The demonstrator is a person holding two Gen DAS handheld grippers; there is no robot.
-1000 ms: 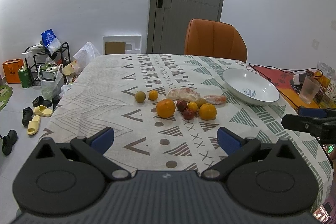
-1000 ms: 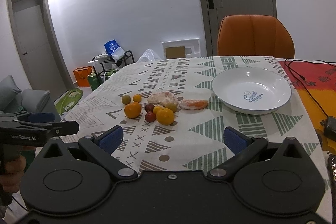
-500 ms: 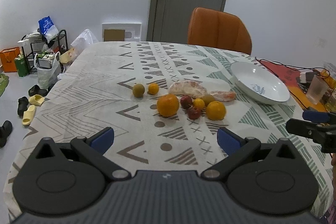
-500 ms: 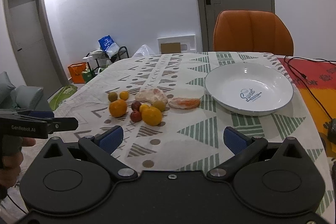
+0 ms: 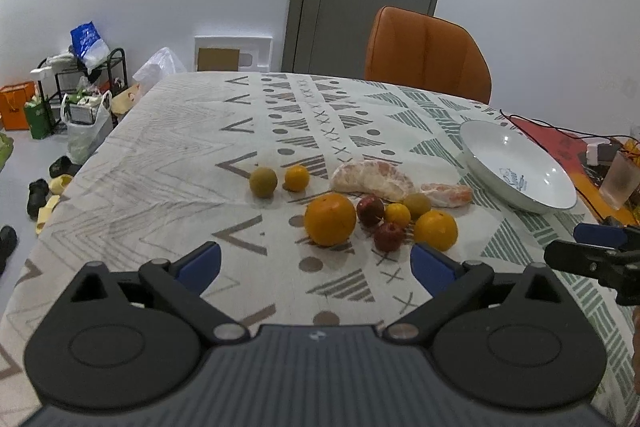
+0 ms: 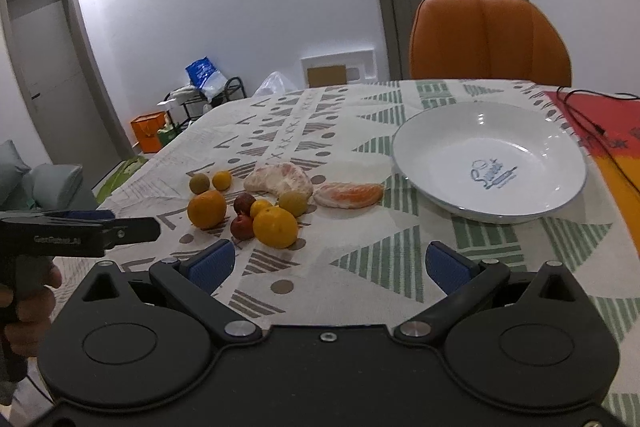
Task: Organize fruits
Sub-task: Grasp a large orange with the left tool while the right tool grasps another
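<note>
Our left gripper (image 5: 315, 263) was spread wide and empty, hovering above the patterned tablecloth (image 5: 168, 163) just short of the large orange (image 5: 330, 219). Around that orange lay small red fruits (image 5: 370, 210), a second orange (image 5: 436, 230) and peeled citrus pieces (image 5: 372, 181), all outside the white bowl (image 6: 488, 169), which stood empty at the right. Our right gripper (image 6: 328, 265) was equally wide, holding nothing, with bare cloth before it.

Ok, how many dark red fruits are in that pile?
2. One red fruit sits between the big orange and a small yellow one; the other lies just nearer the camera. None looks hidden, though the pile is tight.
</note>
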